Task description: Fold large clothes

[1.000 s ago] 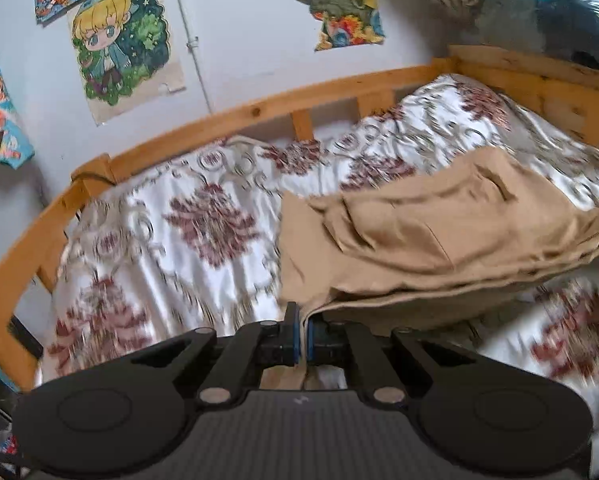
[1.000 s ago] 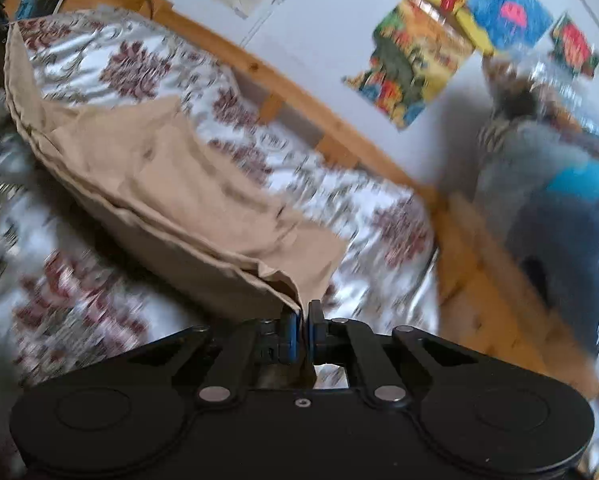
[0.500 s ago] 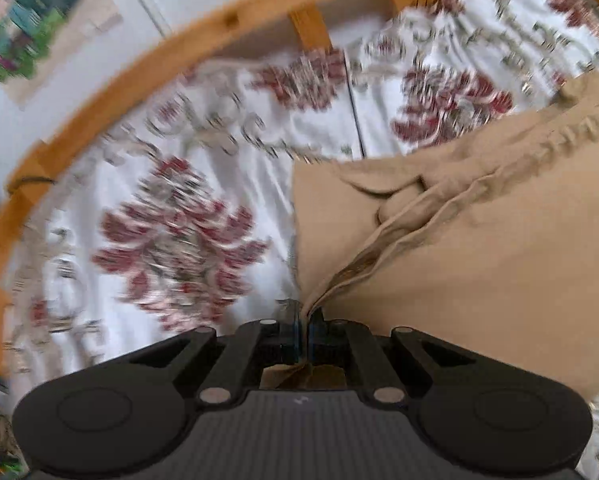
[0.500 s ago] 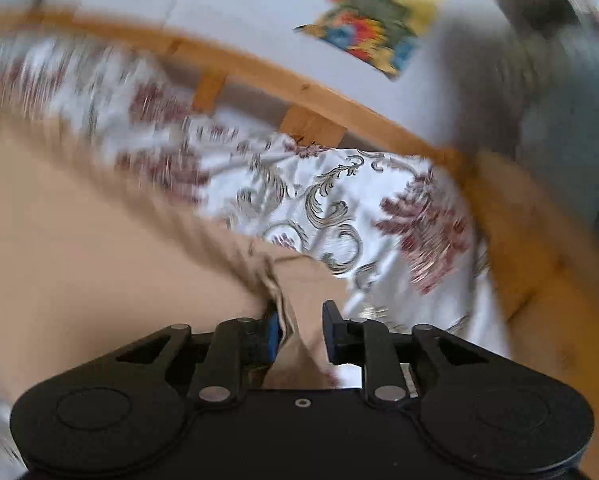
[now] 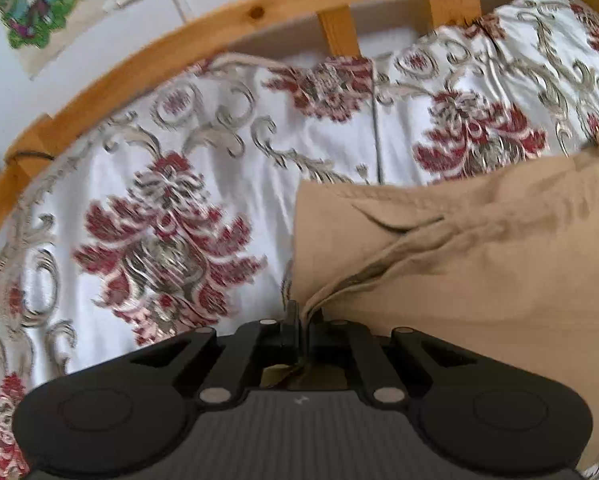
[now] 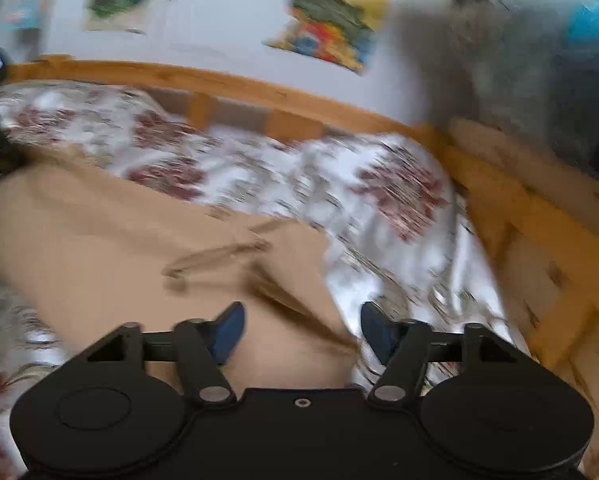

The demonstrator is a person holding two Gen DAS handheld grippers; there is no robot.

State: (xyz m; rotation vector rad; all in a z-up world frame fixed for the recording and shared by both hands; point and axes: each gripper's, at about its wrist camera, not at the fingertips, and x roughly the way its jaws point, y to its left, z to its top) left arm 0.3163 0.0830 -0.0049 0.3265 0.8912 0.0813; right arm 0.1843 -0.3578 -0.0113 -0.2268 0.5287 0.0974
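Fabric first: the left gripper [image 5: 304, 322] is clamped tight on a corner of the tan cloth garment [image 5: 479, 264], which lies flat on the white bedspread with red floral medallions [image 5: 159, 216], just inside the curved pine bed rail [image 5: 203, 28]. Over to the right wrist view, the right gripper [image 6: 301, 330] has just been opening, blue pads [image 6: 229, 330] wide apart with the garment's [image 6: 99, 236] corner lying loose between them on that bedspread [image 6: 379, 200].

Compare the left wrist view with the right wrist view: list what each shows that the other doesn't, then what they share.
Left wrist only: the left hand-held gripper shut on a bunched corner of the tan garment, and a green cartoon poster top left.

Right wrist only: the right hand-held gripper, its jaws just opened, cloth lying loose between them; a grey and blue bundle past the bed's end.

Both: the tan garment, the floral bedspread, the wooden bed rail.
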